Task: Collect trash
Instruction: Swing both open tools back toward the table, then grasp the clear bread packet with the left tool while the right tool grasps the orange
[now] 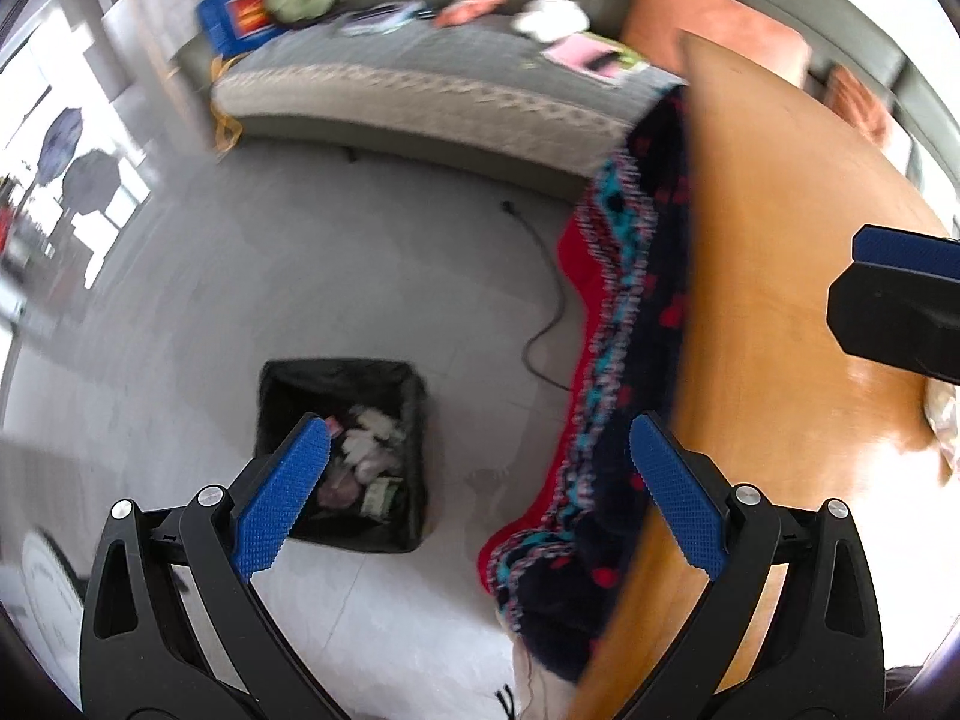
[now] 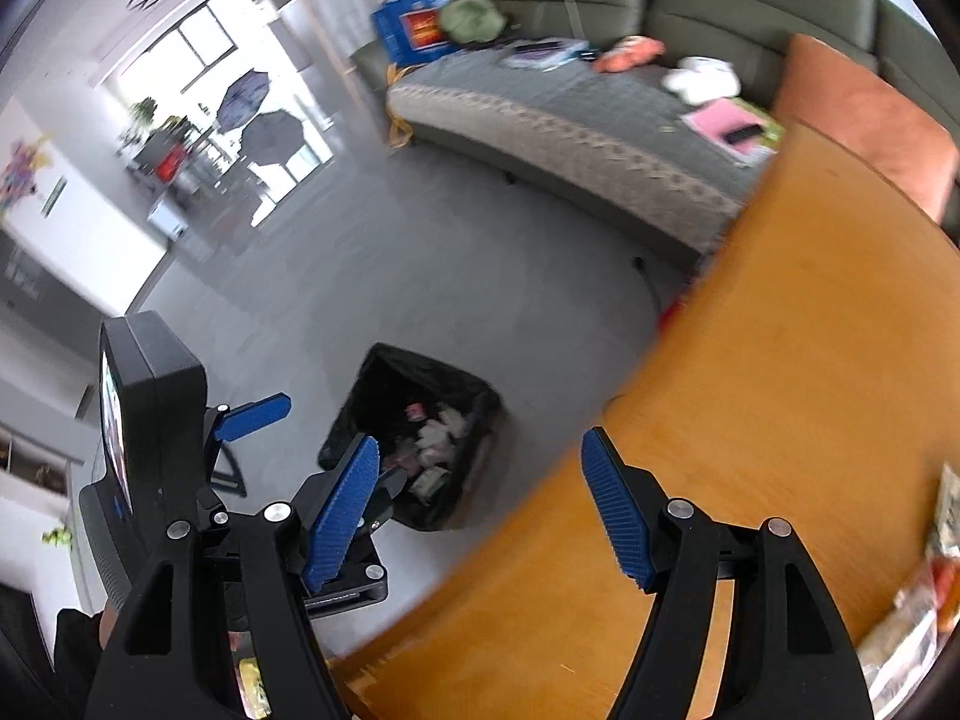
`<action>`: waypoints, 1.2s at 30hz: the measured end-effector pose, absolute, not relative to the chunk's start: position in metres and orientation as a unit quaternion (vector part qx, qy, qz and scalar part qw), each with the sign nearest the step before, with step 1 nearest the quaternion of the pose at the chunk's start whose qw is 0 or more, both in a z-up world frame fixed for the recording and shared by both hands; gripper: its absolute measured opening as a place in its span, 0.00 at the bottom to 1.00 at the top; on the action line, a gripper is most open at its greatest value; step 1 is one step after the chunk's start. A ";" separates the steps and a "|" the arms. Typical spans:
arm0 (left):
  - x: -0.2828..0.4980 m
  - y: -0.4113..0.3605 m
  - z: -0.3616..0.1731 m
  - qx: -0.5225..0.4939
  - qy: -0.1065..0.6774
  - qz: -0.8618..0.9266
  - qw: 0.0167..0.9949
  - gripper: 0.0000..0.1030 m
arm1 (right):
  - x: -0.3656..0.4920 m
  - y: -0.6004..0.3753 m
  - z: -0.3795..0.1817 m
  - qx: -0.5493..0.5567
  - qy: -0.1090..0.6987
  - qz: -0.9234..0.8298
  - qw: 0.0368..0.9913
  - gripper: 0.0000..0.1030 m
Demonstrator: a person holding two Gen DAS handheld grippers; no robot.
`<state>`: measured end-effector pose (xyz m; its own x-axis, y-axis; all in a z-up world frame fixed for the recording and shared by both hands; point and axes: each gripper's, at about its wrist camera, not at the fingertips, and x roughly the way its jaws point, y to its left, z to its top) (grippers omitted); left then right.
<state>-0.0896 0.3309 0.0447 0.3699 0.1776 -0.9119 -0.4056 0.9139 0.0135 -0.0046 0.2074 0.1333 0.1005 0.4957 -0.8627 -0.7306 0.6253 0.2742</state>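
A black-lined trash bin (image 1: 342, 450) stands on the grey floor and holds crumpled wrappers and paper; it also shows in the right wrist view (image 2: 414, 438). My left gripper (image 1: 480, 486) is open and empty, above the floor between the bin and the table edge. My right gripper (image 2: 480, 510) is open and empty, over the wooden table's (image 2: 750, 390) edge, with the bin beyond its left finger. Wrappers (image 2: 924, 588) lie on the table at the far right. The left gripper's body (image 2: 156, 450) shows at the left of the right wrist view.
A red and dark patterned rug (image 1: 612, 360) lies beside the table (image 1: 780, 300). A black cable (image 1: 546, 312) runs across the floor. A grey sofa (image 1: 420, 78) with bags, cloths and an orange cushion (image 1: 714, 24) stands behind.
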 end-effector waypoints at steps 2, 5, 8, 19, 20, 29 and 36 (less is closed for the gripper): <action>-0.075 0.307 0.047 -0.092 0.533 0.157 0.826 0.94 | 0.003 0.185 0.135 -0.103 0.524 0.404 0.743 0.69; -0.056 0.272 0.050 -0.072 0.532 0.129 0.834 0.94 | 0.017 0.149 0.136 -0.091 0.522 0.375 0.761 0.69; -0.043 0.243 0.051 -0.056 0.533 0.107 0.837 0.94 | 0.031 0.109 0.135 -0.071 0.525 0.349 0.773 0.69; 0.001 0.138 0.058 -0.002 0.536 0.042 0.843 0.94 | 0.060 -0.005 0.129 -0.023 0.530 0.289 0.797 0.69; 0.005 0.129 0.059 0.002 0.536 0.038 0.843 0.94 | 0.062 -0.014 0.128 -0.018 0.531 0.286 0.798 0.69; 0.030 0.059 0.065 0.029 0.535 0.006 0.844 0.94 | 0.081 -0.082 0.125 0.009 0.536 0.261 0.803 0.69; 0.050 0.016 0.072 0.039 0.535 -0.033 0.843 0.94 | 0.103 -0.133 0.121 0.032 0.540 0.235 0.808 0.69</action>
